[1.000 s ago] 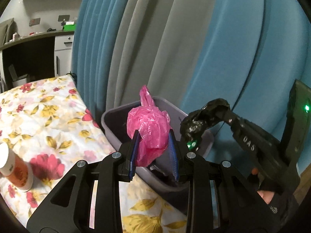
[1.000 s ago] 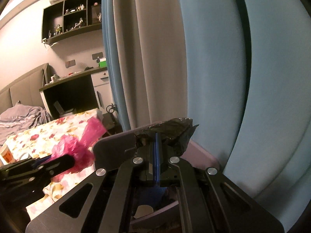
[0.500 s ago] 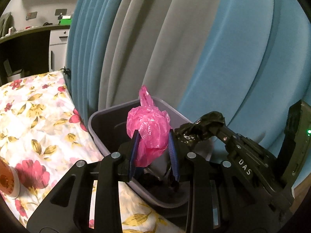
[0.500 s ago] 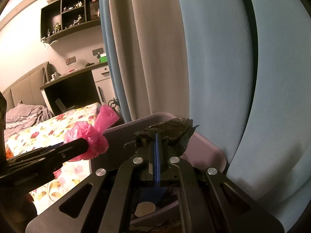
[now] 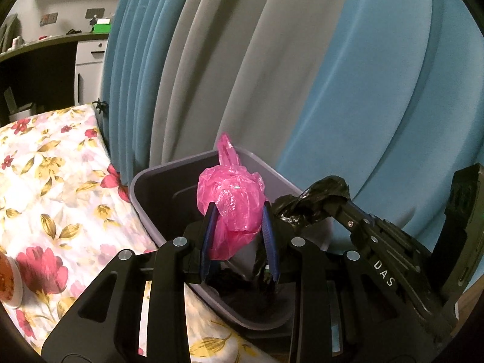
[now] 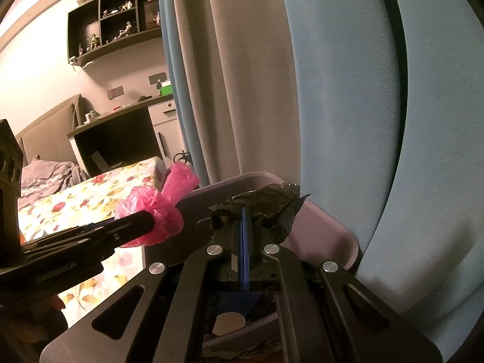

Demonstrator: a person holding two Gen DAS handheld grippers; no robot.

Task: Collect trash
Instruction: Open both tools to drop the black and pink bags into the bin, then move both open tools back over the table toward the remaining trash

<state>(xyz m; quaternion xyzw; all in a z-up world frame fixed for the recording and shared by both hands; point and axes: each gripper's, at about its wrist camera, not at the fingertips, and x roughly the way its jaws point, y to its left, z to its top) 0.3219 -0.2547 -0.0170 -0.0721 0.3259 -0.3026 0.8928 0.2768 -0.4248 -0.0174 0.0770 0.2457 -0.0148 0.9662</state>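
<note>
My left gripper [image 5: 239, 208] is shut on a crumpled pink plastic bag [image 5: 233, 199] and holds it over the open purple bin [image 5: 145, 199]. My right gripper [image 6: 243, 211] is shut on a crumpled black plastic bag [image 6: 269, 199], also above the purple bin [image 6: 326, 227]. In the left wrist view the right gripper [image 5: 317, 202] comes in from the right with the black bag [image 5: 314, 199] beside the pink one. In the right wrist view the left gripper [image 6: 157, 217] holds the pink bag [image 6: 163, 205] at the left. Dark trash lies in the bin's bottom.
The bin stands between a bed with a floral sheet [image 5: 45, 181] and blue and grey curtains [image 5: 272, 75]. An orange-and-white container [image 5: 9, 281] sits on the sheet at the far left. A dark desk and white drawers [image 6: 163, 127] stand behind the bed.
Both grippers have moved forward and over the bin with their bags still held. The bin now fills more of both views.
</note>
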